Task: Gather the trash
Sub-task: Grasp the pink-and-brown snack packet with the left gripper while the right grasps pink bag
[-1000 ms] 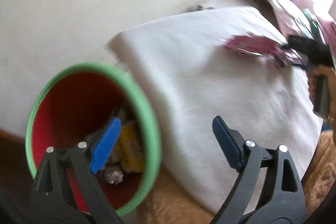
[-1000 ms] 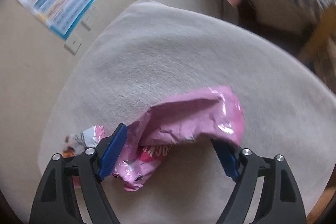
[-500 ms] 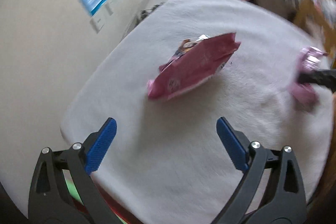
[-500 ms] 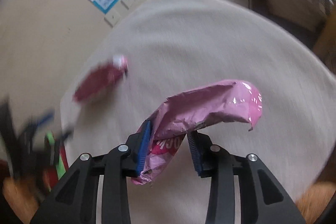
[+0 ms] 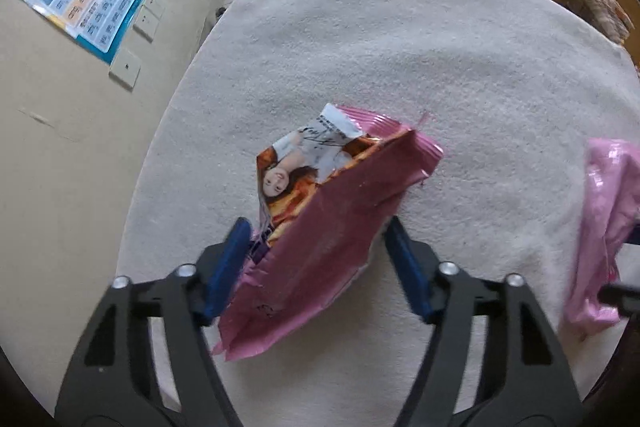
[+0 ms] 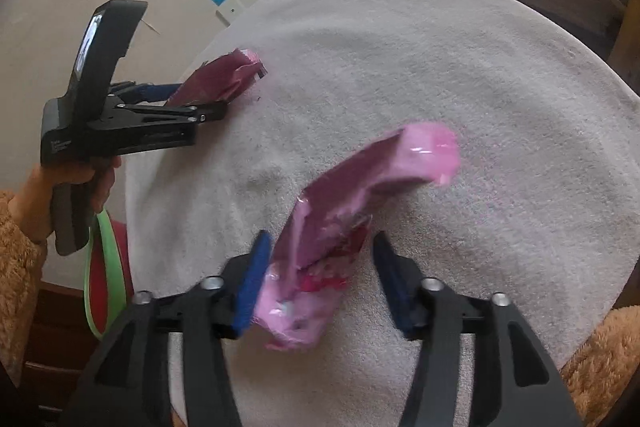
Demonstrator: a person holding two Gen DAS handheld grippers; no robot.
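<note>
Right tongs [image 6: 318, 277] reopened beside pink wrapper [image 6: 352, 211], left tongs [image 5: 316, 267] open astride maroon packet [image 5: 320, 247]

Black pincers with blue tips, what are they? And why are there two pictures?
They are grabbers a person holds, one in each hand, each with a small camera looking along its jaws. One picture is from the left gripper, jaws either side of a dark pink snack bag; whether they pinch it is unclear. The other is from the right gripper, jaws apart around a light pink wrapper. Underneath is a white fuzzy cloth; a green-rimmed bin stands beside it.
</note>
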